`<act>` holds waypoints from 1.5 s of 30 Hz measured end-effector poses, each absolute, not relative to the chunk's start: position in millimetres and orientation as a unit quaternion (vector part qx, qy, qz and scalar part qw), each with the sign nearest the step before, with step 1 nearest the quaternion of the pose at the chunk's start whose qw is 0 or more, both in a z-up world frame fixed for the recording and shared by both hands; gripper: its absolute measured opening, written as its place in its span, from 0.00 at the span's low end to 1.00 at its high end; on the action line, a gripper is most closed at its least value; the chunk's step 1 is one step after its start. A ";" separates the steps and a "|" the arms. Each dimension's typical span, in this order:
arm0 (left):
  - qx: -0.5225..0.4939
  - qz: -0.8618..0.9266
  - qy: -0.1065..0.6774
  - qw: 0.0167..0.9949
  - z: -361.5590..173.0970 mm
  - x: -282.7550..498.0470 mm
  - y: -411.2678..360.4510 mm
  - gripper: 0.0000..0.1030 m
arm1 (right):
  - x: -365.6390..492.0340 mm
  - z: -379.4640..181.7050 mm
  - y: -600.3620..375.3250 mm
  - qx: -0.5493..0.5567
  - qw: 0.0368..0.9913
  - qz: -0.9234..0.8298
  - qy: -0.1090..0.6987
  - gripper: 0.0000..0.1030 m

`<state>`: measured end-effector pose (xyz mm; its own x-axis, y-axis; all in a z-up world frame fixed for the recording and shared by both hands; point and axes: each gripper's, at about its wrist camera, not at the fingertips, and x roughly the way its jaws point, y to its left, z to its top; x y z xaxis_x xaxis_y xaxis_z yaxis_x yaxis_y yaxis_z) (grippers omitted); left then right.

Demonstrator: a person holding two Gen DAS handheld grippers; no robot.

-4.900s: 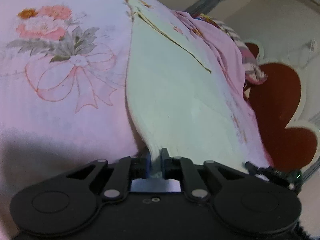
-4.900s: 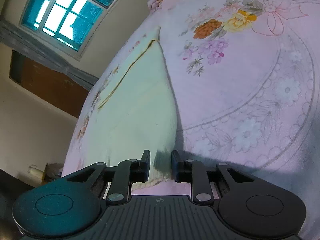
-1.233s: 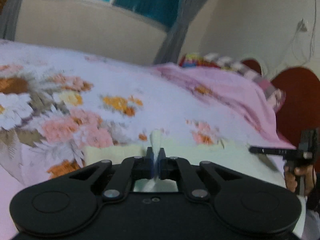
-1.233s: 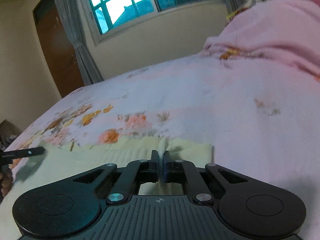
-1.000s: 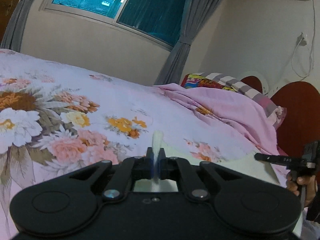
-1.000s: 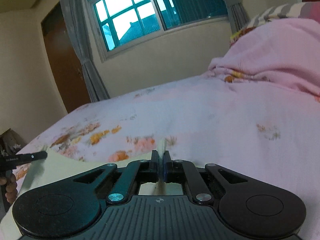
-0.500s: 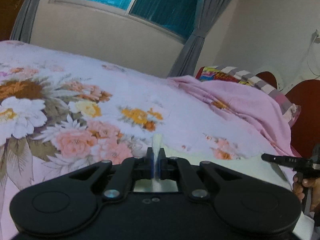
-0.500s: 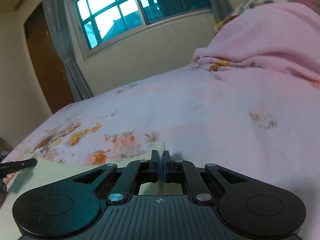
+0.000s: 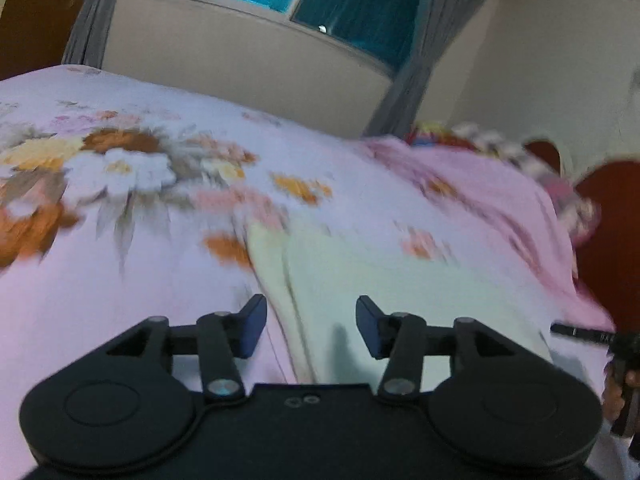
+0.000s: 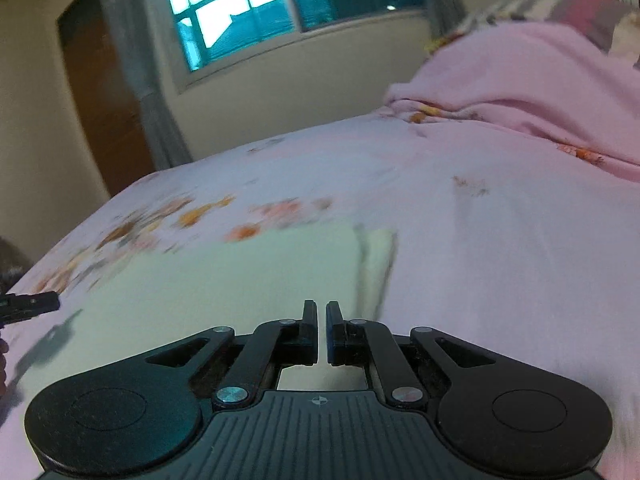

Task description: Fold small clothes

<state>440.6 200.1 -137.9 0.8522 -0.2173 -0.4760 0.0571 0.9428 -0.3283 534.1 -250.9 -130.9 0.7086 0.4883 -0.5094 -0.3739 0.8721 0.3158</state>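
Observation:
A pale yellow-green garment [image 9: 360, 280] lies folded flat on the pink floral bedsheet [image 9: 120, 264]; its doubled edge runs up the left side. My left gripper [image 9: 311, 326] is open and empty just above that edge. In the right wrist view the same garment [image 10: 224, 280] lies ahead, its doubled edge on the right. My right gripper [image 10: 321, 330] hovers over it, jaws a narrow slit apart with nothing between them. Each gripper's tip shows at the other view's edge: the right one [image 9: 580, 334] and the left one [image 10: 28, 306].
A bunched pink blanket [image 10: 540, 92] and striped pillows [image 9: 500, 144] lie at the head of the bed by a red headboard [image 9: 612, 240]. A window [image 10: 248, 4], curtains and a brown door [image 10: 104, 92] stand beyond the bed's far edge.
Both grippers were shut on the garment's raised edge. Now both have let go, the left one wide open, the right one barely parted. The garment has dropped flat, folded over.

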 end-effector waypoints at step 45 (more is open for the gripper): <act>-0.060 0.011 0.312 0.948 -164.1 378.7 48.9 0.50 | 434.1 -142.0 -110.7 0.075 0.894 0.287 0.335 0.03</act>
